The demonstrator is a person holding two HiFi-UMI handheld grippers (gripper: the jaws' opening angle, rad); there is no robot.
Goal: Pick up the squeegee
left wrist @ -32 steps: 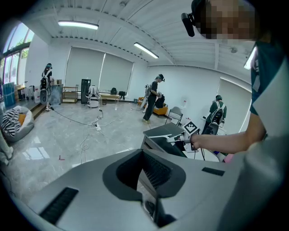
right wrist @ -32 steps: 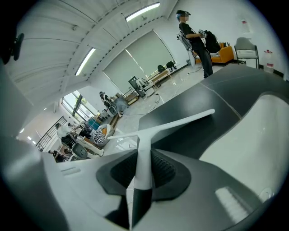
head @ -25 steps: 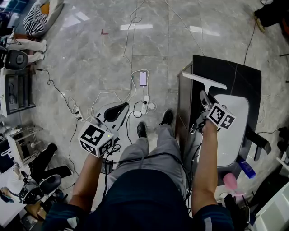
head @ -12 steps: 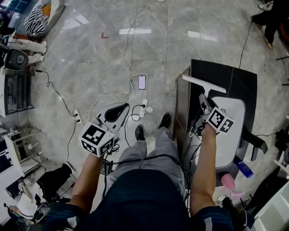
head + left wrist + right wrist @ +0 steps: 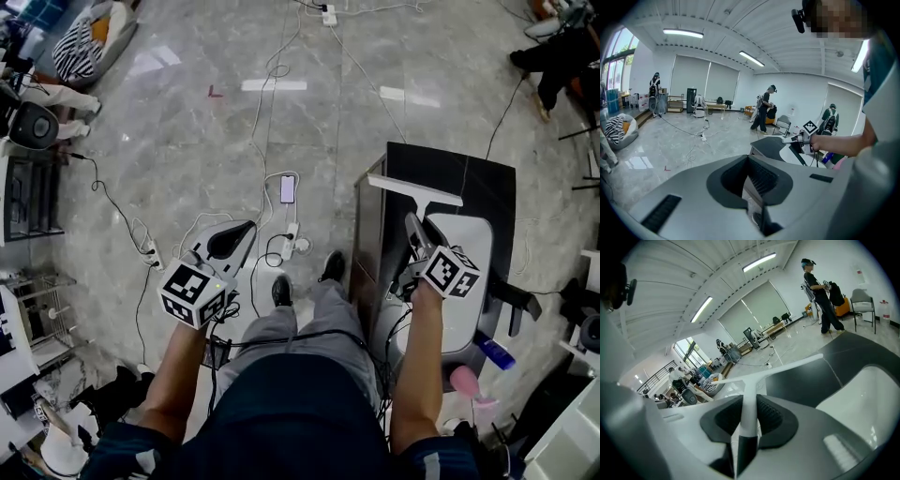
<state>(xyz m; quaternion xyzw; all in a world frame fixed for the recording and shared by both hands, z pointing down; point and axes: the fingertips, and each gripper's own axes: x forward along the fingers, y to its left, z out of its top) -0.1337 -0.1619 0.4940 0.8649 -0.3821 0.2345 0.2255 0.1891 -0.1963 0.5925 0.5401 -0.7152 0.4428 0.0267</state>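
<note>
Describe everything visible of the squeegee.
The squeegee is a white, plastic-looking T: a long, thin straight blade bar across a slim handle that turns dark at its lower end. The right gripper has its tongs shut on the handle, blade pointing away from the person, tilted, over the dark table. Nothing else visibly touches it.

White T-shaped squeegee, right of centre, blade slanting across the top, handle pointing down-frame, clamped in right gripper.

glossy grey marble floor, trailing white cables, black table, ceiling strip lights, white walls
</note>
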